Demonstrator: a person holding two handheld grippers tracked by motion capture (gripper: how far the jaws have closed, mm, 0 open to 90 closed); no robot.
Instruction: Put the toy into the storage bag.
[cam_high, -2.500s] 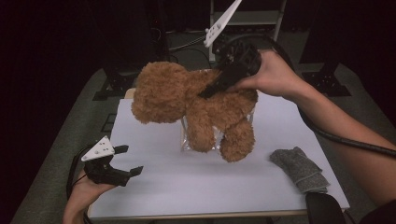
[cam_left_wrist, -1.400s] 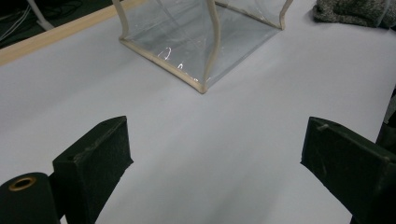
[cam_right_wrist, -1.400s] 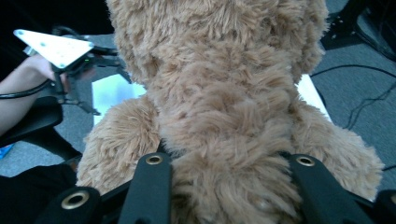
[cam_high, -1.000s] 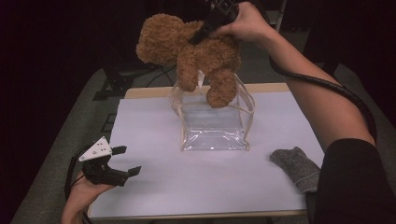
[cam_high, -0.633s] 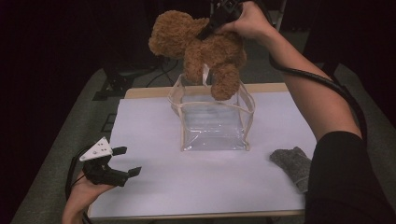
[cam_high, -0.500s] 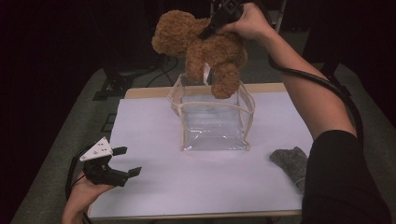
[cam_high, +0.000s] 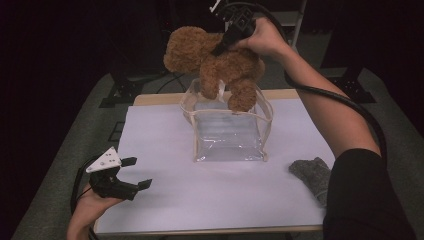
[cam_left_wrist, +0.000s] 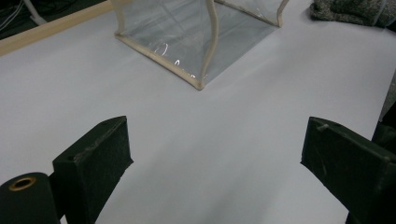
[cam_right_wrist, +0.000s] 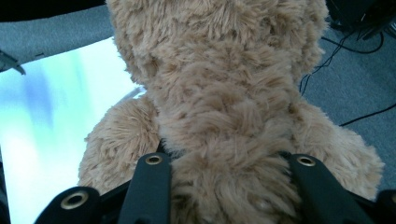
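Observation:
A brown plush teddy bear (cam_high: 215, 62) hangs in the air over the open top of a clear plastic bag with beige trim (cam_high: 230, 132), its legs dangling to about the bag's rim. My right gripper (cam_high: 220, 50) is shut on the bear's back; in the right gripper view both jaws press into the fur (cam_right_wrist: 229, 154). My left gripper (cam_high: 134, 174) rests open at the table's near left corner, well apart from the bag (cam_left_wrist: 196, 37), with bare white table between its jaws.
The white table top (cam_high: 165, 150) carries a grey knitted cloth (cam_high: 312, 175) at the near right, also seen at the top of the left gripper view (cam_left_wrist: 350, 11). Dark stands and cables lie on the floor behind the table.
The right gripper lifted the bear out of the bag 2.5 s ago, raised it high, and has now brought it lower over the bag's opening. The left gripper has stayed put.

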